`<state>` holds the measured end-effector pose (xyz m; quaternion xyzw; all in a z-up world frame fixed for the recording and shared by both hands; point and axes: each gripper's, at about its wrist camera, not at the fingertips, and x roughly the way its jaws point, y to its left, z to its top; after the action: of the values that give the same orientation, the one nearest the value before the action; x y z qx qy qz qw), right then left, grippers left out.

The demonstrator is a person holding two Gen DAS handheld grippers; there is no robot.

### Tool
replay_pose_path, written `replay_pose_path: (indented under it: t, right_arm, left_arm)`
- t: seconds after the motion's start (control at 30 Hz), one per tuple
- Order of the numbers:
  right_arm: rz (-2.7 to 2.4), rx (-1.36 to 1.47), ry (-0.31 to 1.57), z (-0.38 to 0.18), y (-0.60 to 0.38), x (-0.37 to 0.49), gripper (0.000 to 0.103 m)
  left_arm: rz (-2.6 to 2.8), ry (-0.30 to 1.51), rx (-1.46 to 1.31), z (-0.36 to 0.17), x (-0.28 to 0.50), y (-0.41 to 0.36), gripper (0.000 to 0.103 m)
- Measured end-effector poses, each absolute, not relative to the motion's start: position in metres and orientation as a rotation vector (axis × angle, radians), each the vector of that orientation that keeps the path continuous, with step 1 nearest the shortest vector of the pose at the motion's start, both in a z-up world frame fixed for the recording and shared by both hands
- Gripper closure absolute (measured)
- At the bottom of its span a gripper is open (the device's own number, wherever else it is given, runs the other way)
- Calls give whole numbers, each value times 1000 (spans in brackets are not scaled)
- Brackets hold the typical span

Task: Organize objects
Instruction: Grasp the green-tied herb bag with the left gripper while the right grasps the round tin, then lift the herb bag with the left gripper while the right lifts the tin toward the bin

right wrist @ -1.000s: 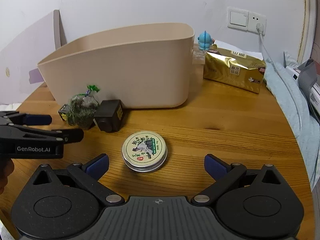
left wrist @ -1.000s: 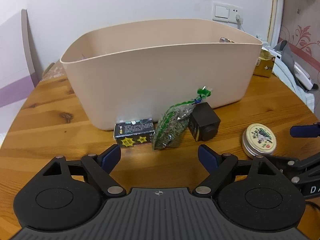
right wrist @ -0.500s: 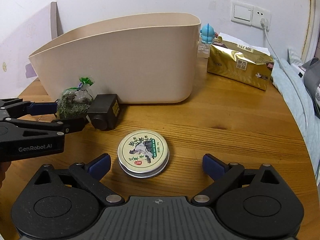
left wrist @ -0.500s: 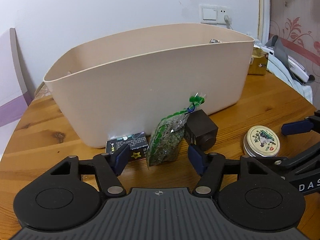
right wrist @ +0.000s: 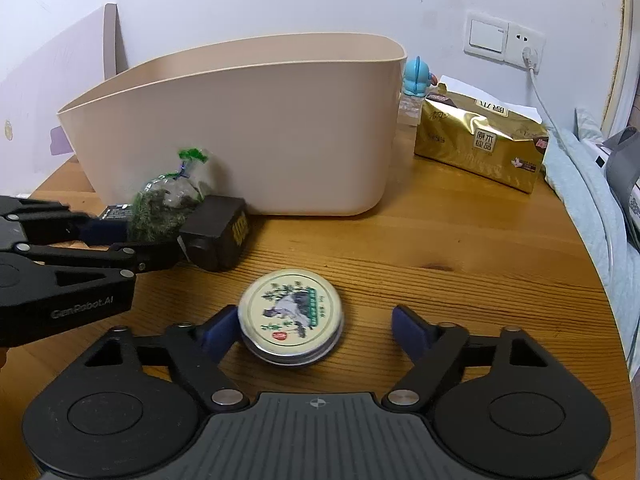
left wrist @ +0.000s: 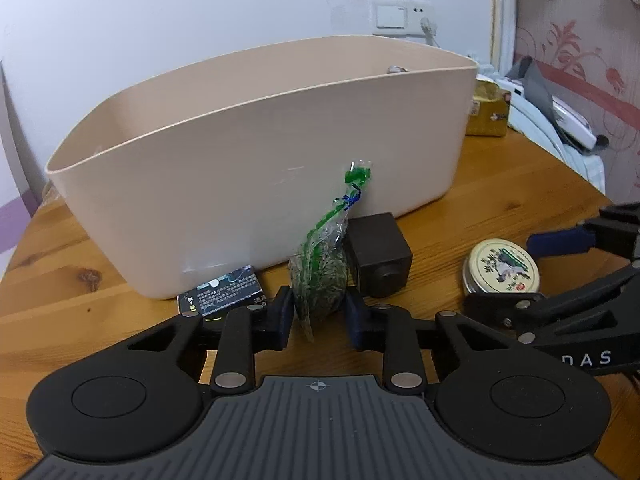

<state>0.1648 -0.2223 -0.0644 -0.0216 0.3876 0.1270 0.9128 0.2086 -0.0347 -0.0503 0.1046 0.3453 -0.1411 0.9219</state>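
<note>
L gripper (left wrist: 319, 312) is clamped on the small clear bag of dried green herb (left wrist: 320, 280); both blue pads are pressed into the bag's lower half, w/ the green tied top sticking up against the beige bin (left wrist: 256, 184). Bag's base appears to be at or near the wooden table (left wrist: 60, 280); contact w/ the top can't be told. Just beside the bag: a black cube-shaped adapter (left wrist: 380, 258) on its right, a flat black printed box (left wrist: 224, 292) on its left, both at the foot of the bin wall.

R gripper (right wrist: 310, 330): jaws have just been closing and are at mid width. Round tin w/ illustrated lid (right wrist: 291, 314) sits between them on the table; left pad (right wrist: 218, 330) is touching or nearly touching the tin's rim, right pad (right wrist: 408, 332) is clearly apart from it, so no grip is made.

Bin is standing open-topped at table centre. Behind it to the right a gold foil pack (right wrist: 480, 140) and a small blue figure (right wrist: 416, 76) are seen, near the wall socket.
</note>
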Motion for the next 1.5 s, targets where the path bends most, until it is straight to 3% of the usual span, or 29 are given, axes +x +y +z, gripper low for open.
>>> replay_pose_path:
  t: [0.03,0.13,1.5]
  right_arm:
    - [265,-45,798,-64,-222,164,32]
    - [271,-42,791,-62,-222,162,51]
    - [258,-56,665,-9,-218,119,51]
  left_arm:
    - [-290,712,208,-50,209,-34,76]
    - [-289,715,197,-49,209,-32,77]
    - [-286,621,150,-4,166,-4,78]
